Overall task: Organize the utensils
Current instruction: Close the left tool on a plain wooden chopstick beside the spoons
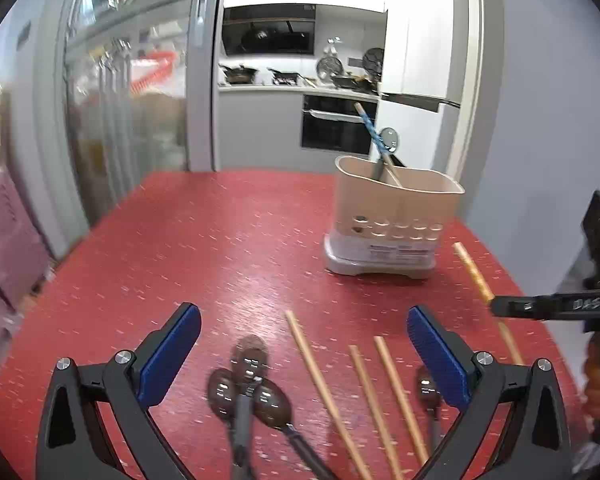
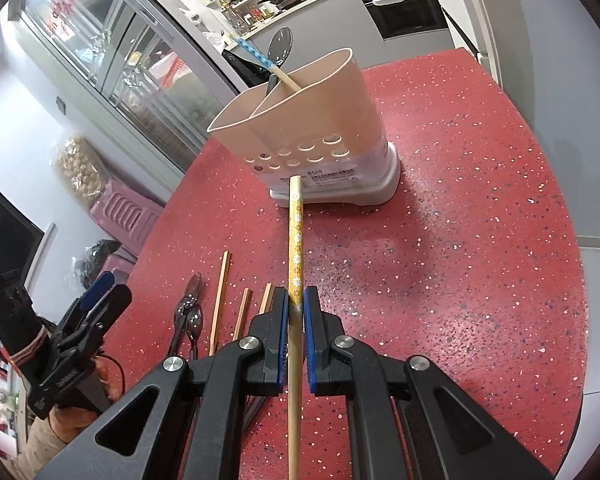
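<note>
The right gripper (image 2: 296,306) is pinching a flower-patterned chopstick (image 2: 296,236) pointing toward the far utensil holder (image 2: 320,128), while the left gripper (image 1: 304,330) is hovering spread wide above the near spoons (image 1: 246,384).

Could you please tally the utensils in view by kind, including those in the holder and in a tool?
Dark metal spoons: 5 (four on the red speckled table, one in the beige plastic holder)
Wooden chopsticks: 5 (three on the table, one in the holder, one flower-patterned chopstick in the right tool)
Total: 10

Red tabletop (image 2: 480,240) lies open right of the utensil holder (image 2: 320,120).
</note>
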`<state>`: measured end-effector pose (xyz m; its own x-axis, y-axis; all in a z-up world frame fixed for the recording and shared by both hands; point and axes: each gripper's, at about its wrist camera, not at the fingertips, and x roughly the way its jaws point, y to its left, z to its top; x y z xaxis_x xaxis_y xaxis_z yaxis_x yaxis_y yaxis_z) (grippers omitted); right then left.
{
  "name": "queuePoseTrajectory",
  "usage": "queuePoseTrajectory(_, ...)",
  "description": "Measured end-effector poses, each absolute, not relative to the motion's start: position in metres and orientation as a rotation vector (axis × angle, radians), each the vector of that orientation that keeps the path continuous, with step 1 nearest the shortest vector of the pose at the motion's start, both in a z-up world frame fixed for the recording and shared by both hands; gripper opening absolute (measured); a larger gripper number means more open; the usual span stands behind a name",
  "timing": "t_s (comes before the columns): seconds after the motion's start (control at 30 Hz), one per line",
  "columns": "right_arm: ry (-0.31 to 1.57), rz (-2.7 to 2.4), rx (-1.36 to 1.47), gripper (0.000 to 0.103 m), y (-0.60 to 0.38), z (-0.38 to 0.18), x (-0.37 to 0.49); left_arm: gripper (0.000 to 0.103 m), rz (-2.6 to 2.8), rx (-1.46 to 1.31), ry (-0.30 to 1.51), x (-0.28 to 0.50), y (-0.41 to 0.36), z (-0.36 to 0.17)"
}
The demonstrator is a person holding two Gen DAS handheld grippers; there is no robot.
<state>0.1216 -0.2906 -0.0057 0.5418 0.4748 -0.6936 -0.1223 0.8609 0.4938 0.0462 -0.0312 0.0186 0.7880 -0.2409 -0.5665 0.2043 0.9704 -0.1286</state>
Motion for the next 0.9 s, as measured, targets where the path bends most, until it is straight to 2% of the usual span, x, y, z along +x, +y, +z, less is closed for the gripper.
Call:
queuePoseTrajectory(0.13,0.938,0.37,0.415,0.008,-0.29,-0.005,0.123,0.103,-0.25,-0.129,0.742,0.075,-0.027,0.006)
queuePoseTrajectory(0.27,0.937,0.366,0.412,0.008,-0.291,-0.004,0.121,0.103,-0.083,-0.019,0.888,0.101,-0.041,-0.014)
queuePoseTrajectory(0.43,0.947,0.355,0.416,0.008,-0.295,-0.007,0.121,0.103,-0.099,0.068,0.946,0.123,-0.062,-0.025)
queuePoseTrajectory(0.67,0.943,0.366,0.405,0.008,-0.29,-0.005,0.121,0.103,-0.076,-0.038,1.024,0.147,-0.044,-0.042)
queuePoseTrajectory(0.87,0.943,0.373,0.41,0.008,-0.289,-0.006,0.122,0.103,-0.059,-0.001,1.067,0.16,-0.049,-0.053)
queuePoseTrajectory(0.9,0.941,0.376,0.407,0.008,-0.289,-0.005,0.121,0.098,-0.058,-0.007,1.075,0.162,-0.05,-0.055)
